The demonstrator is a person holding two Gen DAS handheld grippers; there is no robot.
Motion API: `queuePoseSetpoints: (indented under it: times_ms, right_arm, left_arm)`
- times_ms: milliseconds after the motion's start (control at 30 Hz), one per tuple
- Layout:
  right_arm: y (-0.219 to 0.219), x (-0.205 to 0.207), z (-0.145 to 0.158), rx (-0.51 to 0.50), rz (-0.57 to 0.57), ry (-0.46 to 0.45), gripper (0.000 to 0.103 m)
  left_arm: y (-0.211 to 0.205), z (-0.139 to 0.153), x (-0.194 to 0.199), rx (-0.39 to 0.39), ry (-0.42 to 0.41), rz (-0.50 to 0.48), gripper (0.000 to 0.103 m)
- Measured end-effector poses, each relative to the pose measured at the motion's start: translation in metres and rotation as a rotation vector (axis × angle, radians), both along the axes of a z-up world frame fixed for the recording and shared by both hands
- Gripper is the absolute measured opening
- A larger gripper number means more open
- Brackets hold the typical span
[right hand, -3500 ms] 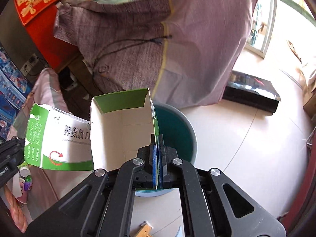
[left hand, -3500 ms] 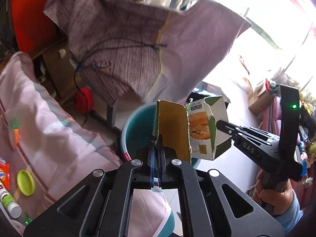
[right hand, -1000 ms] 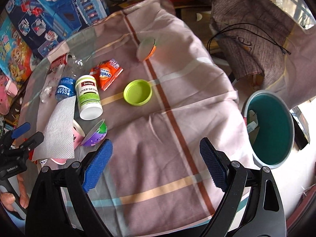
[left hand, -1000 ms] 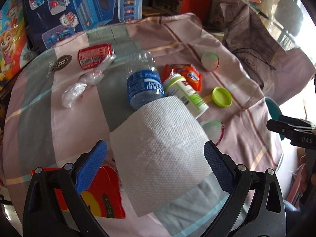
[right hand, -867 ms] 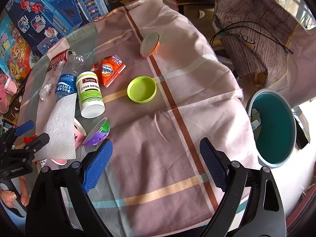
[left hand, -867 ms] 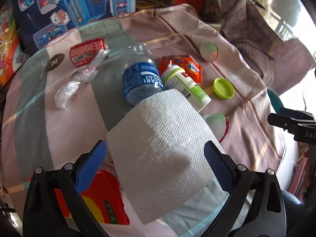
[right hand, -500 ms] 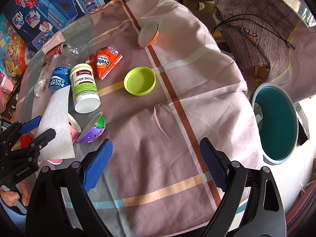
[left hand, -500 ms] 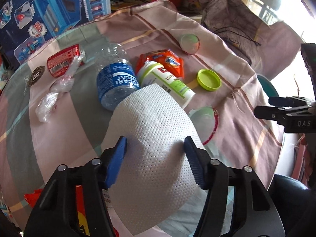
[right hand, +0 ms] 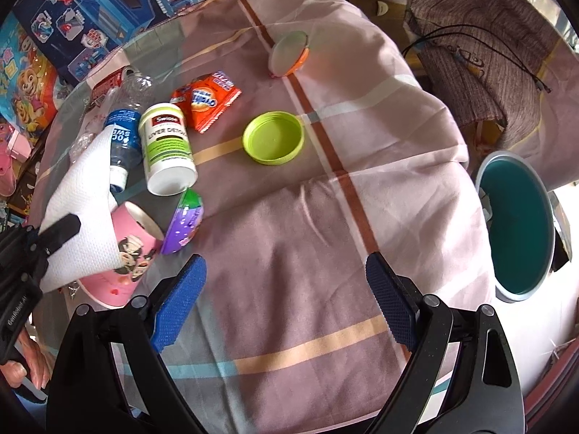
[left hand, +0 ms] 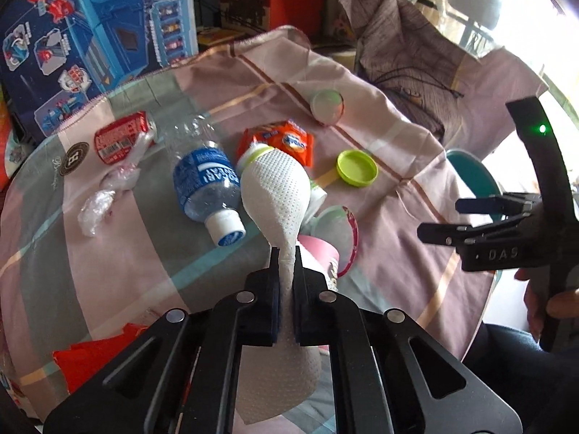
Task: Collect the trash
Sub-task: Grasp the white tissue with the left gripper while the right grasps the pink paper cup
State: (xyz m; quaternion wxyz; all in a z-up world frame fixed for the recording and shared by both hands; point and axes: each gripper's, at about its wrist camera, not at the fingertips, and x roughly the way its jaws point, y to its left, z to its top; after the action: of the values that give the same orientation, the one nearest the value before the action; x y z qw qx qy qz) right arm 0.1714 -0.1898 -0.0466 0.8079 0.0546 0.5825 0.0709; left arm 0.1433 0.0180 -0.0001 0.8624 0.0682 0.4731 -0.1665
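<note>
L gripper (left hand: 286, 253) jaws have just been closing and are now clenched on the paper towel (left hand: 277, 195), which is pinched to a narrow neck between the pads and balloons out in front, draped over the white bottle (right hand: 167, 148) and the pink cup (right hand: 126, 249). Towel also hangs below the jaws toward the cam. R gripper (right hand: 286, 282) jaws spread wide, nothing between them, hovering over bare tablecloth (right hand: 325, 217) near the table's edge. Rest of the trash on the cloth: clear water bottle (left hand: 204, 184) w/ blue label lying on its side just left of the towel, orange sachet (right hand: 206, 99) behind the white bottle, lime lid (right hand: 273, 137) upside down near the centre, purple cup (right hand: 184, 222) tipped beside the pink cup, a small cup (right hand: 289, 54) w/ orange rim on its side further back, red can (left hand: 121, 137) and crumpled plastic wrap (left hand: 96, 208) at the far left. Teal bin (right hand: 517, 228) stands on the floor off the table's right side, well apart from the towel. Toy boxes (left hand: 101, 32) behind the table.
</note>
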Motion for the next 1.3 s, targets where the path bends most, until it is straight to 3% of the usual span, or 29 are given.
queuePoseSetpoints:
  times_ms: [267, 400, 500, 533, 700, 833, 1133, 1300]
  right_arm:
    - [0.045, 0.0, 0.011, 0.028, 0.099, -0.016, 0.086]
    - [0.07, 0.003, 0.01, 0.106, 0.137, -0.002, 0.084]
    - [0.085, 0.006, 0.002, 0.179, 0.147, 0.061, 0.062]
    - [0.088, 0.007, -0.003, 0.201, 0.145, 0.09, 0.06]
    - [0.1, 0.016, -0.016, 0.236, 0.112, 0.15, 0.06]
    - [0.11, 0.025, -0.021, 0.234, 0.096, 0.174, 0.069]
    - [0.133, 0.028, -0.045, 0.251, 0.121, 0.241, 0.071]
    - [0.134, 0.024, -0.032, 0.216, 0.168, 0.152, 0.063]
  left_arm:
    - [0.047, 0.007, 0.003, -0.037, -0.012, 0.092, 0.005]
    - [0.068, -0.011, 0.011, -0.053, 0.046, 0.103, 0.005]
    - [0.07, -0.03, 0.009, -0.069, 0.091, 0.079, 0.005]
    - [0.069, -0.034, 0.007, -0.085, 0.105, 0.065, 0.005]
    - [0.066, -0.045, -0.004, -0.116, 0.133, 0.022, 0.005]
    - [0.074, -0.054, -0.004, -0.18, 0.178, 0.016, 0.005]
    - [0.08, -0.068, -0.008, -0.211, 0.223, 0.02, 0.005]
    - [0.08, -0.069, -0.007, -0.215, 0.225, 0.04, 0.005]
